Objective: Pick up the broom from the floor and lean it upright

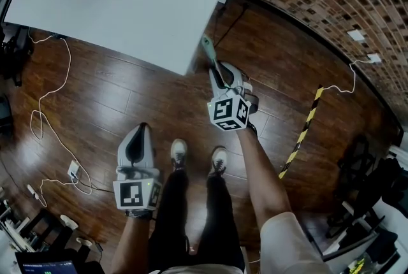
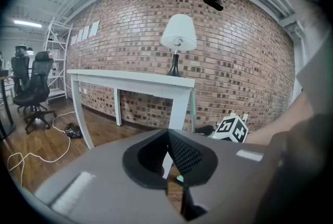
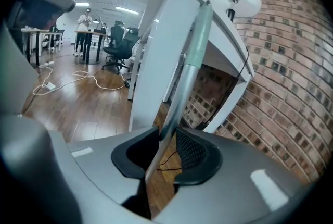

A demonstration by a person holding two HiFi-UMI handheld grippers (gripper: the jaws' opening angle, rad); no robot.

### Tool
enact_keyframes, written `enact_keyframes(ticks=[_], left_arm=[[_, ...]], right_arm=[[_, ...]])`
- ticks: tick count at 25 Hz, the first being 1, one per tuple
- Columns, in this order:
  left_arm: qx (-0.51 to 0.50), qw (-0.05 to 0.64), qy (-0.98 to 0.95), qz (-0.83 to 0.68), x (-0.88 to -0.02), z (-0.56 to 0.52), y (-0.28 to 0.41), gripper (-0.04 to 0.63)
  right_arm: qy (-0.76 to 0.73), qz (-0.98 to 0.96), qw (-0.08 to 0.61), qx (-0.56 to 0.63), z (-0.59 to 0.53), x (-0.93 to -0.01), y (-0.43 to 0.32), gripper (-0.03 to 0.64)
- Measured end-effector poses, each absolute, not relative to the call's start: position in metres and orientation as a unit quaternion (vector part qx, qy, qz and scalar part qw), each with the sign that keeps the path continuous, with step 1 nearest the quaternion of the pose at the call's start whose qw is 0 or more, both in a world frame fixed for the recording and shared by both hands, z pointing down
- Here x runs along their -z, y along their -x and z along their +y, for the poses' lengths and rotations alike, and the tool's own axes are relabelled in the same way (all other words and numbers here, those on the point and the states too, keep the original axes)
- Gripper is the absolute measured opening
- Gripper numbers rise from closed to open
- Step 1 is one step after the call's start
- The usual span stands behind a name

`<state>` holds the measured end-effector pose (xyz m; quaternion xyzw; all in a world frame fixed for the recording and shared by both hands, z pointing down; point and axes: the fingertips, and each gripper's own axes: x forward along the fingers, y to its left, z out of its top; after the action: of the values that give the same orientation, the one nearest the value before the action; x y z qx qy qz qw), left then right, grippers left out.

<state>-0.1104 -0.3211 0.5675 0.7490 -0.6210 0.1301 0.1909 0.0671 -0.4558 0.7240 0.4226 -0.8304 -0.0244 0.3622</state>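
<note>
right gripper view: broom handle (image 3: 183, 79) upright, top beside table (image 3: 148, 72)

The left gripper (image 2: 167, 137) is in front of the white desk (image 2: 130, 81), its fingers (image 2: 186, 155) pressed together with nothing in them. A white lamp (image 2: 178, 35) stands on the desk. A thin green broom handle (image 2: 193, 108) leans at the desk's right corner. A brick wall (image 2: 244, 61) is behind the desk. Black office chairs (image 2: 34, 87) sit far left of it.
</note>
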Motion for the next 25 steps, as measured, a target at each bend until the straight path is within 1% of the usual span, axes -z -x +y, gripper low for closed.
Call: enact_keyframes(ticks=[4, 6, 14, 25], left_arm=[[-0.124, 0.188, -0.754, -0.617, -0.563, -0.324, 0.107, 0.002], [-0.129, 0.190, -0.752, -0.617, -0.565, -0.322, 0.108, 0.002], [-0.114, 0.181, -0.758, -0.616, -0.562, -0.323, 0.108, 0.002], [-0.134, 0.197, -0.750, -0.617, -0.570, -0.318, 0.110, 0.002]], right_arm=[[-0.411, -0.821, 0.391, 0.073, -0.456, -0.723, -0.070, 0.124], [-0.412, -0.818, 0.394, 0.079, -0.456, -0.723, -0.072, 0.124], [-0.415, -0.831, 0.367, 0.048, -0.452, -0.724, -0.067, 0.121], [-0.398, -0.851, 0.341, 0.031, -0.446, -0.724, -0.058, 0.179]])
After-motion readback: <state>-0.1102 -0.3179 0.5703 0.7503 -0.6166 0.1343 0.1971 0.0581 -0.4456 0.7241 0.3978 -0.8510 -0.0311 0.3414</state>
